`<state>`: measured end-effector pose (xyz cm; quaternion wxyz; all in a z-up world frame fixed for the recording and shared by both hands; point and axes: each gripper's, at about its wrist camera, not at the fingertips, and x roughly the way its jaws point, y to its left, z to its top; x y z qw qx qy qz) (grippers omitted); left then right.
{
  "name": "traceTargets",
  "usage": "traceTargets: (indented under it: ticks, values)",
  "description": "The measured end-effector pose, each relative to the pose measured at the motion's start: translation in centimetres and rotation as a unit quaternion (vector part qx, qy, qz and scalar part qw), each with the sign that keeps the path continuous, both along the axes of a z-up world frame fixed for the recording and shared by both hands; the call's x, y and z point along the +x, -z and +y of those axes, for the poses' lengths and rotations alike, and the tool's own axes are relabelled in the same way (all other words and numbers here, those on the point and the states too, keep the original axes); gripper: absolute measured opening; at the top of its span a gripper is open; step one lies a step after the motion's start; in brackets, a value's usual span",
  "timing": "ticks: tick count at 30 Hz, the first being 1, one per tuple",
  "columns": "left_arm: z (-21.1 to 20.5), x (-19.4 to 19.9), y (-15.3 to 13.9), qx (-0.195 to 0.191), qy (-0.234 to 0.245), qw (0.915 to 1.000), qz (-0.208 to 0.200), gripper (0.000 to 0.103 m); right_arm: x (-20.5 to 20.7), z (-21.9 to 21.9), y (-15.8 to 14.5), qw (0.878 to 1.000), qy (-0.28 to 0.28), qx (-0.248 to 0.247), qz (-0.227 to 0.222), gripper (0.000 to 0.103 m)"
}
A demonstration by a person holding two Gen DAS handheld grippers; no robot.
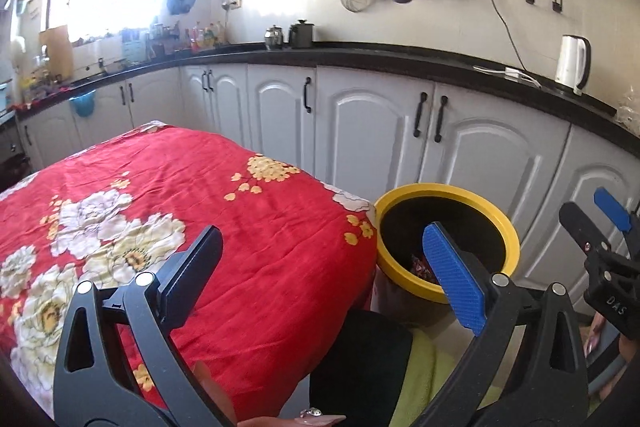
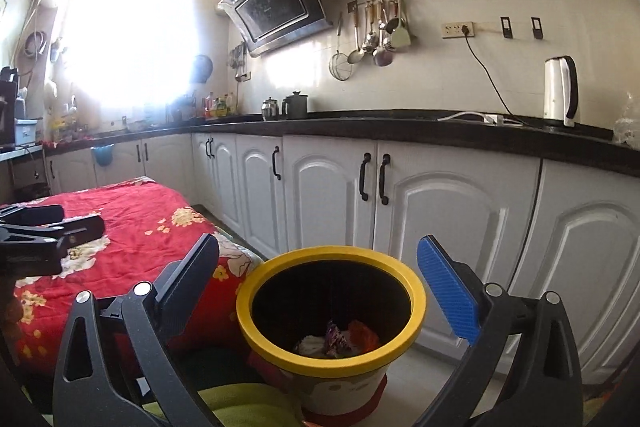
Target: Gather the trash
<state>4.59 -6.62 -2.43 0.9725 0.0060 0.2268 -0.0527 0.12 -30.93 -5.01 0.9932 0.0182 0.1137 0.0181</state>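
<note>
Item: yellow-rimmed bin [image 2: 331, 311], lower centre, beside the red-clothed bench [image 2: 132, 227], holding crumpled wrappers [image 2: 338, 341]. Right gripper [image 2: 316, 291] and left gripper [image 1: 320, 279]: both gape wide, empty, evidently done dropping.

The yellow-rimmed bin [image 2: 331, 311] stands upright on the floor, just beside the red-clothed table; its inside is dark. Crumpled trash [image 2: 336, 341] lies at its bottom; white, purple and orange pieces.

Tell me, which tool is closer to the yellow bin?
Right. The right tool hangs open just above the yellow bin, facing it. The left tool sits off to the side, mostly over the red cloth.
</note>
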Motion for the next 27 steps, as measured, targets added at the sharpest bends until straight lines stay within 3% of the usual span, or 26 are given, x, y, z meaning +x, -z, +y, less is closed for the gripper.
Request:
traceTargets:
  ticks: [7, 27]
  values:
    - [0.0, -0.9, 0.2, -0.009, 0.002, 0.9996, -0.028, 0.092, -0.1, 0.5, 0.5, 1.0, -0.008, 0.011, 0.002, 0.097]
    - [-0.2, -1.2, 0.1, -0.015, 0.007, 0.9993, -0.032, 0.092, 0.3, 1.2, 1.0, 1.0, -0.021, 0.004, 0.012, 0.097]
